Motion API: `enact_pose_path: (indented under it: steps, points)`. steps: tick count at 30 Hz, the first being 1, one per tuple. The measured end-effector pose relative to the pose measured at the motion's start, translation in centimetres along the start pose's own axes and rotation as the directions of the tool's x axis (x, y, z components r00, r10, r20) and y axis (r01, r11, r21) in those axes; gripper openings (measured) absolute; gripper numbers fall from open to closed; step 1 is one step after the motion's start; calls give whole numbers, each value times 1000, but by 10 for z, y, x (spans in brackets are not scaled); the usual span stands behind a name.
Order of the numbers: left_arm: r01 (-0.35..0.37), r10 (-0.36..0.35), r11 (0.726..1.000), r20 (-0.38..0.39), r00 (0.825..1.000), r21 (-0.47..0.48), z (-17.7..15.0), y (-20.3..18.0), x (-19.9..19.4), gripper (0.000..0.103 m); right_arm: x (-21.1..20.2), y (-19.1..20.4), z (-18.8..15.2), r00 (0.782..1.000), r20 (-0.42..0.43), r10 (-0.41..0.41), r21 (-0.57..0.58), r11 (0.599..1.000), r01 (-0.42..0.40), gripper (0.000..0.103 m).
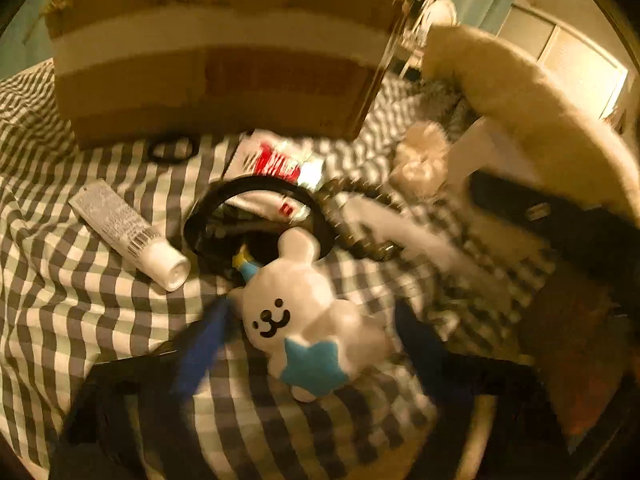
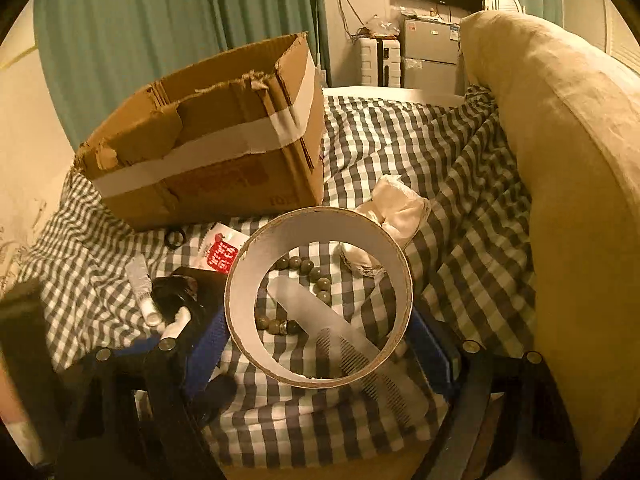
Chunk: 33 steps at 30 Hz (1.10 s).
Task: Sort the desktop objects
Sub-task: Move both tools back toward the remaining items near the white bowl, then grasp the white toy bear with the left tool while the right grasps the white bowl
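1. Tape roll (image 2: pixel 318 298) sits clamped between the right gripper's (image 2: pixel 320 344) blue fingers (image 2: pixel 430 350), raised over the checked sheet (image 2: pixel 400 140).
2. Bead bracelet (image 2: pixel 304 292) and clear comb (image 2: pixel 320 320) show through its ring.
3. Left gripper (image 1: pixel 308 344) stands open around a white toy (image 1: pixel 304 312); contact is unclear.
4. Cardboard box (image 2: pixel 208 152) stands behind, with a white tube (image 1: pixel 128 228) lying near the toy.

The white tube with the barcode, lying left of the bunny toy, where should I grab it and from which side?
Grip the white tube across its flat printed body, coming from above. It lies flat on the checked cloth with room on both long sides; its round cap could slip.
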<state>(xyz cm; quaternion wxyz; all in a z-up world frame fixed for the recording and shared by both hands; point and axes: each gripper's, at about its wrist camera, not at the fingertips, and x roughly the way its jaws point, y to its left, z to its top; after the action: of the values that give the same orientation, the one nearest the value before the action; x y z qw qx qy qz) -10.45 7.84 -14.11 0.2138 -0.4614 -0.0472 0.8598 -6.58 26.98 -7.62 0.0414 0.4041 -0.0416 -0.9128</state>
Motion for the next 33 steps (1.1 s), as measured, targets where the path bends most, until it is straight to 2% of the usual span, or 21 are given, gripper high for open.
enact_pose_path:
  steps: [5,8,18,25,29,33]
  points:
    - [10,-11,1000,47,999,28,-3,0,-10,63,-1,2,3,1000,-6,11,0,1000,-11,83]
    - [-27,23,998,62,998,52,-7,2,-20,63,-2,6,3,1000,-6,20,-14,1000,-20,83]
    - [-76,70,996,144,987,36,-6,12,-58,63,-28,22,3,999,28,29,-79,997,-27,83]
    - [-67,60,997,198,978,31,-2,11,-90,63,-47,27,2,997,61,43,-106,994,-36,83]
    - [-90,80,995,229,970,32,5,7,-101,63,-56,30,2,994,98,38,-131,991,-25,83]
    - [-95,86,995,237,968,23,7,10,-114,63,-60,27,6,992,87,90,-90,993,-82,83]
